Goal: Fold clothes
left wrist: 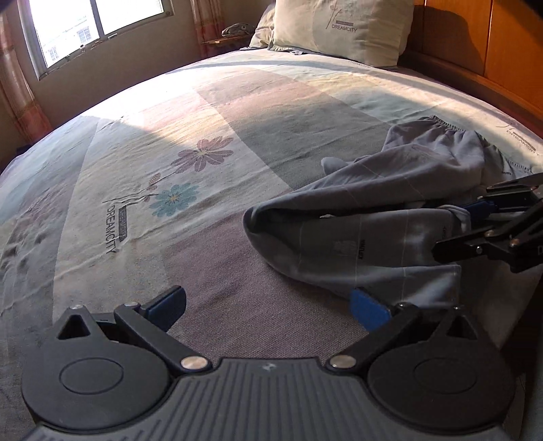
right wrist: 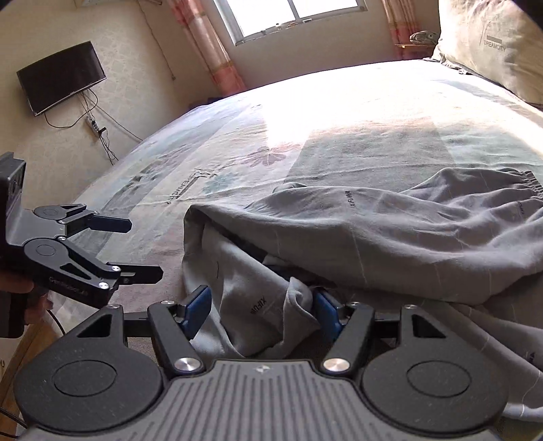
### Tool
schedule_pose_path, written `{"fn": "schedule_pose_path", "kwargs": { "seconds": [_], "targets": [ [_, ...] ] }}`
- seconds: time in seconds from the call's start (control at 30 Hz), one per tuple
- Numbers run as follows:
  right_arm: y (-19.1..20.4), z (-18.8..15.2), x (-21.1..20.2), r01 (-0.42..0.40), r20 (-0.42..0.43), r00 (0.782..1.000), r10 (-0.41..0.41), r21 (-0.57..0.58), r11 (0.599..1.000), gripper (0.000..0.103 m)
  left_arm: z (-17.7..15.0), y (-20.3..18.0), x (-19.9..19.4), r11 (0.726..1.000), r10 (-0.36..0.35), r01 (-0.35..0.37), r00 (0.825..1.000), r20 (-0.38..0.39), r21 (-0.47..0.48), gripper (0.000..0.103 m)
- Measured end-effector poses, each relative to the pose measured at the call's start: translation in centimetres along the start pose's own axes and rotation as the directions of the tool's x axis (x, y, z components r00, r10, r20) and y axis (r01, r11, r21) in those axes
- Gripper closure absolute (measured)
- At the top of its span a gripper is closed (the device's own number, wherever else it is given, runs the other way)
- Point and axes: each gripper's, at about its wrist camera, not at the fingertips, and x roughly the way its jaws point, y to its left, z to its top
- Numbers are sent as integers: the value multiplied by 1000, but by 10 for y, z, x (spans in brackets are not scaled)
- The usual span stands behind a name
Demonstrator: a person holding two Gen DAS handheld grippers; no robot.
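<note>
Grey trousers (right wrist: 390, 230): 1 garment, lying rumpled and partly doubled over on the bed (left wrist: 203, 112), near the front edge. Elastic waistband (right wrist: 529, 183) at the far right. Soft, light, limp; likely to sag and drag, not slippery. Best hold judged at waistband or hem corners. Left claw (left wrist: 271, 305): 1, spread wide, empty, beside the cloth. Right claw (right wrist: 261, 312): 1, half open, a fold of cloth between its pads, not pinched. 2 pillows (left wrist: 342, 30) at the headboard.
</note>
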Motion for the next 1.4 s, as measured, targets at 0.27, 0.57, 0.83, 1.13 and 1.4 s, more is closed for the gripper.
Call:
{"fn": "schedule_pose_path", "kwargs": {
  "seconds": [0.27, 0.57, 0.83, 1.13, 1.4],
  "targets": [
    [30, -8, -12, -85, -100, 992, 78, -63, 994, 27, -28, 6, -33, 1000, -20, 20, 1000, 4, -16, 1],
    [38, -3, 24, -72, -213, 975, 57, -62, 995, 19, -48, 8, -63, 999, -48, 49, 998, 51, 1, 1],
    [81, 6, 38, -328, -298, 893, 338, 82, 941, 18, -71, 27, -74, 1000, 9, -9, 1000, 27, 2, 1],
    [139, 59, 61, -521, -162, 825, 542, 157, 839, 18, -85, 52, -84, 998, 35, -33, 999, 22, -60, 1],
    [157, 67, 72, -504, -160, 837, 524, 148, 851, 18, -97, 74, -93, 992, 57, -55, 998, 17, -115, 1]
  ]
}}
